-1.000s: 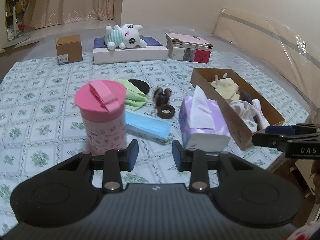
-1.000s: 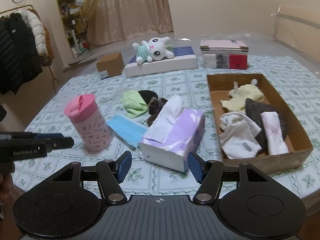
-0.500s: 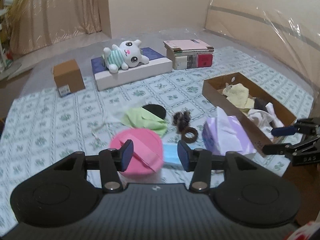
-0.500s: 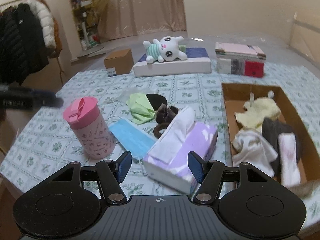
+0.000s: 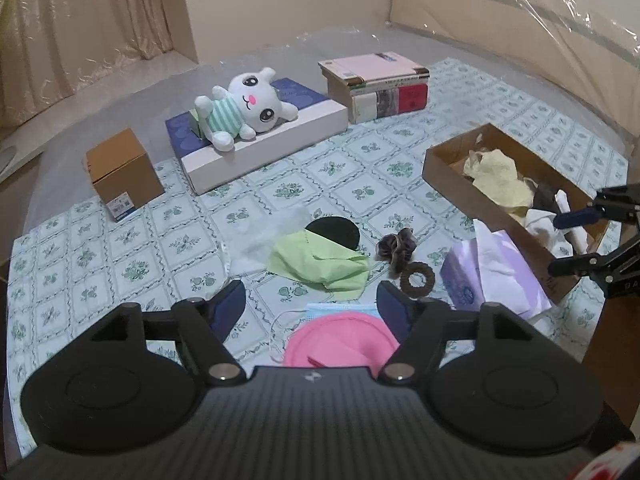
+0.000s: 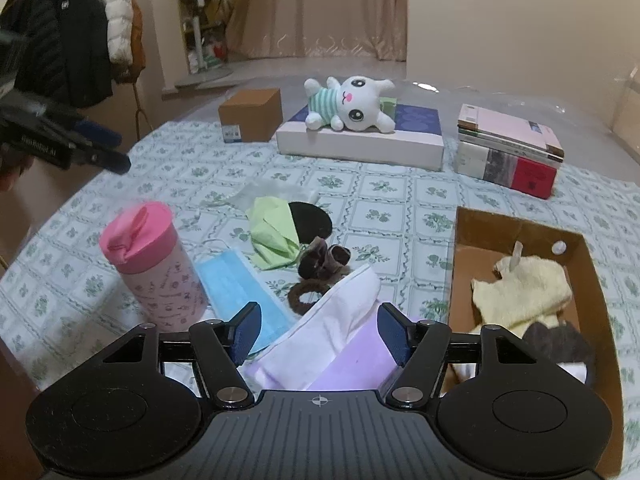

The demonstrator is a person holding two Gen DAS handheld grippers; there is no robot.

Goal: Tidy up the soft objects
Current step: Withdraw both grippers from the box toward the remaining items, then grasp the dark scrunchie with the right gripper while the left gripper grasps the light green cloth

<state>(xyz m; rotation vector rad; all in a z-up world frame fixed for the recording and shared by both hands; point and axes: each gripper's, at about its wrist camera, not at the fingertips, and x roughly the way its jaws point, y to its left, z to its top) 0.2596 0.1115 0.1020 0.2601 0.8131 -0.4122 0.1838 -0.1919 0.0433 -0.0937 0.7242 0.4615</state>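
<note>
Soft stuff sits mid-table on the patterned cloth: green cloth (image 5: 320, 260) lying partly over a black round pad (image 5: 338, 230), brown scrunchie (image 5: 394, 246) just right of it, darker hair tie (image 5: 418, 279) beside that, blue face mask (image 6: 240, 284) flat next to the pink cup (image 6: 154, 264). Purple tissue pack (image 6: 344, 344) with white tissue sticking up lies between the mask and the cardboard tray (image 6: 464, 240). Tray is on the right side and holds a yellow cloth (image 6: 524, 292), a dark item and white pieces. Plush bunny (image 5: 244, 108) lies on a flat white-and-blue box (image 5: 280, 136) at the far side, small brown box (image 5: 124, 174) to its left, stack of books (image 5: 376, 86) to its right. Left tool (image 5: 310, 306) is wide open, holding nothing, above the pink cup lid and aimed at the green cloth. Right tool (image 6: 318, 330) is also wide open and empty, over the tissue pack; no contact visible. Table (image 5: 120, 240) edge is close to both tools. Coats (image 6: 76, 32) hang on a rack in the background left.
</note>
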